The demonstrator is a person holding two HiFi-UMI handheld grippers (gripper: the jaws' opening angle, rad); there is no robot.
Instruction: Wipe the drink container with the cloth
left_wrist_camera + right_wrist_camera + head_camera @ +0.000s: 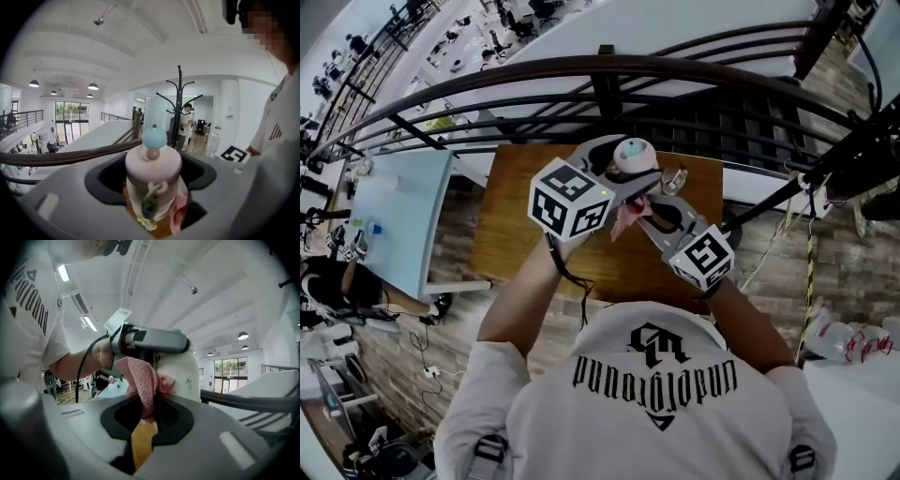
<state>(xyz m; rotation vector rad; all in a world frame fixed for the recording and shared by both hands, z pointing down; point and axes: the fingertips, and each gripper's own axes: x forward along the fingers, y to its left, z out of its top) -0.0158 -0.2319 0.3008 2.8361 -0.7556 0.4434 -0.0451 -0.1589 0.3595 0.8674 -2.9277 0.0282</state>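
Observation:
The drink container is a pale pink bottle with a light blue ball on its lid and a small green charm on its front. My left gripper is shut on the drink container and holds it upright above the wooden table. A pink mesh cloth hangs from my right gripper, which is shut on it and presses it against the side of the drink container. In the head view the drink container, the cloth and both grippers meet over the table's far half.
A dark curved railing runs just beyond the table. A pale blue table stands to the left. A black coat stand rises behind the drink container. Wooden floor surrounds the table.

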